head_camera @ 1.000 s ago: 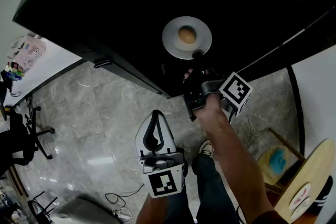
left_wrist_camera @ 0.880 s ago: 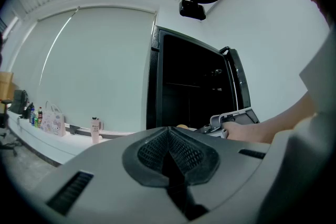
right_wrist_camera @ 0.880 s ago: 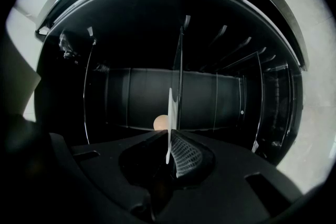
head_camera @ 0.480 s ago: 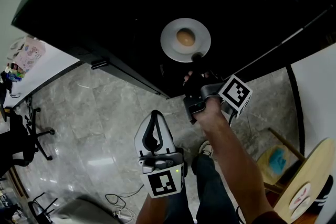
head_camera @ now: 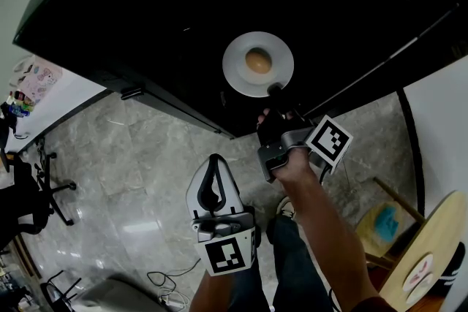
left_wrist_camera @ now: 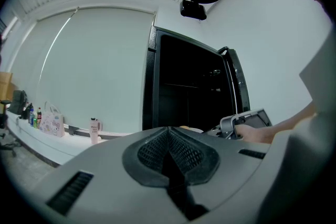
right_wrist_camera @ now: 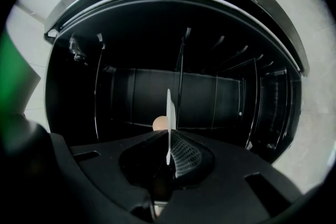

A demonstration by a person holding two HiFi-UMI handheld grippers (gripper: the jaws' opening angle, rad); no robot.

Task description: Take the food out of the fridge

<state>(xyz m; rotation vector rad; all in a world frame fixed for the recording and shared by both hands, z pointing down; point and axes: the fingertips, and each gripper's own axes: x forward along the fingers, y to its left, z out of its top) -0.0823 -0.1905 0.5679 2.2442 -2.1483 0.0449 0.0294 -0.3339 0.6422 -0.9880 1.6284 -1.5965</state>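
Observation:
A white plate (head_camera: 238, 68) with a round brown piece of food (head_camera: 258, 60) on it hangs in front of the dark open fridge (head_camera: 146, 11). My right gripper (head_camera: 276, 90) is shut on the plate's near rim. In the right gripper view the plate (right_wrist_camera: 168, 113) stands edge-on between the pads, with the food (right_wrist_camera: 159, 123) to its left and the fridge's shelves (right_wrist_camera: 220, 97) behind. My left gripper (head_camera: 214, 163) is shut and empty, held low over the floor near my legs. In its own view the left gripper (left_wrist_camera: 169, 136) faces the fridge (left_wrist_camera: 189, 97) from the side.
A white counter (head_camera: 51, 88) with bottles and a bag runs along the left wall, with an office chair (head_camera: 33, 190) below it. Cables (head_camera: 164, 280) lie on the marble floor. A round wooden table (head_camera: 431, 245) stands at the bottom right.
The plate and my right gripper have shifted slightly toward me; the grip on the rim is the same. The left gripper has stayed where it was.

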